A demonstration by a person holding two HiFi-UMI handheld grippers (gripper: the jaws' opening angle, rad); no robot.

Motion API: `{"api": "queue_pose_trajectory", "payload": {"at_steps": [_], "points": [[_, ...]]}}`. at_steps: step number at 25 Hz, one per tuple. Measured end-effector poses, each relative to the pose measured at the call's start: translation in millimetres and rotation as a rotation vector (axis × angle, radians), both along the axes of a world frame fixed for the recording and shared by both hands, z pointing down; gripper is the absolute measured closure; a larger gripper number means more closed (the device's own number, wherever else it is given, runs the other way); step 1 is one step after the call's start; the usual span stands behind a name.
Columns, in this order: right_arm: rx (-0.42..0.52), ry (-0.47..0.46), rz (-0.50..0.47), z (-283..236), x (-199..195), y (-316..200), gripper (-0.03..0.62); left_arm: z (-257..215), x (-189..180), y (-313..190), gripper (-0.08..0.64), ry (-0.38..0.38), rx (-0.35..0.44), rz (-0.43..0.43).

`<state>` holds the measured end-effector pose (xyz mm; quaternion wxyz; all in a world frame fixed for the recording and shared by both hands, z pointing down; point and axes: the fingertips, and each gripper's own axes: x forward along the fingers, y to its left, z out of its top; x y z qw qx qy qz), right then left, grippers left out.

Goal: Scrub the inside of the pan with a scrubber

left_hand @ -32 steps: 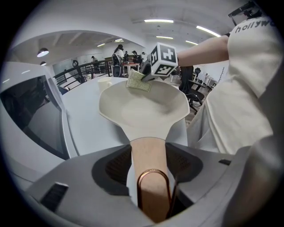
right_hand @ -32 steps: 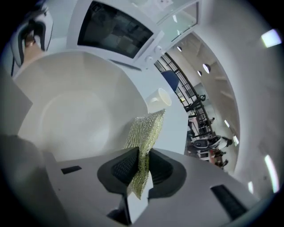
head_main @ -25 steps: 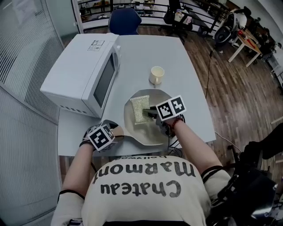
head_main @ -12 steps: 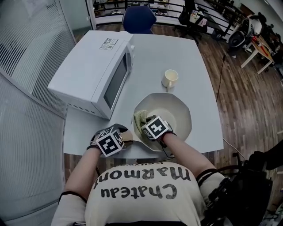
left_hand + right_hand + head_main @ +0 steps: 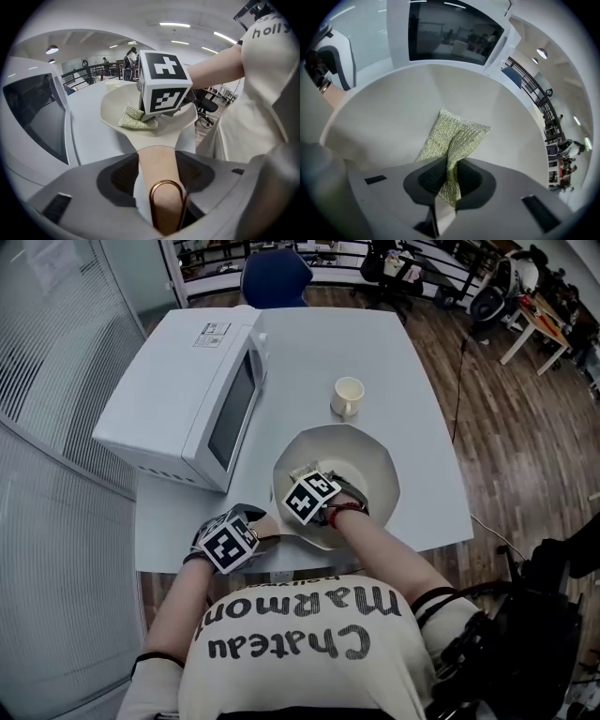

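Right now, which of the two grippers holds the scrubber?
The right gripper: its jaws pinch the green scrubber inside the pan. The left gripper grips only the pan's handle.

Wood floor spread right of the right claw; a blue chair stood far beyond it; a ribbed glass wall ran left
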<state>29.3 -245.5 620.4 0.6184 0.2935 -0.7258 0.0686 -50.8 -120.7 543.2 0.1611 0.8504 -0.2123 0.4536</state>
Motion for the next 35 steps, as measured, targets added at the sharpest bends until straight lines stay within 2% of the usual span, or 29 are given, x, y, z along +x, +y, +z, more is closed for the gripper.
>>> {"api": "queue_pose_trajectory", "payload": {"at_steps": [6, 11, 16, 19, 24, 31, 35], "points": [[0.012, 0.138, 0.065, 5, 56, -17, 0.549, -2, -1, -1, 0.304, -0.017, 0.000, -0.008], [0.057, 0.252, 0.118, 9, 104, -32, 0.554, 1, -2, -4, 0.304, -0.020, -0.005, -0.008], [0.083, 0.249, 0.147, 9, 125, -34, 0.554, 0, -1, -4, 0.305, -0.014, -0.011, -0.009], [0.097, 0.275, 0.135, 9, 127, -37, 0.554, 1, -1, -6, 0.304, -0.019, -0.007, -0.007], [0.118, 0.406, 0.052, 3, 137, -44, 0.552, 0, -1, -9, 0.315, 0.003, 0.003, -0.033], [0.226, 0.525, 0.003, -24, 155, -60, 0.551, -2, 1, -7, 0.318, 0.007, -0.008, -0.044], [0.281, 0.543, -0.023, -42, 160, -66, 0.549, -1, 1, -7, 0.319, 0.017, -0.007, -0.039]]}}
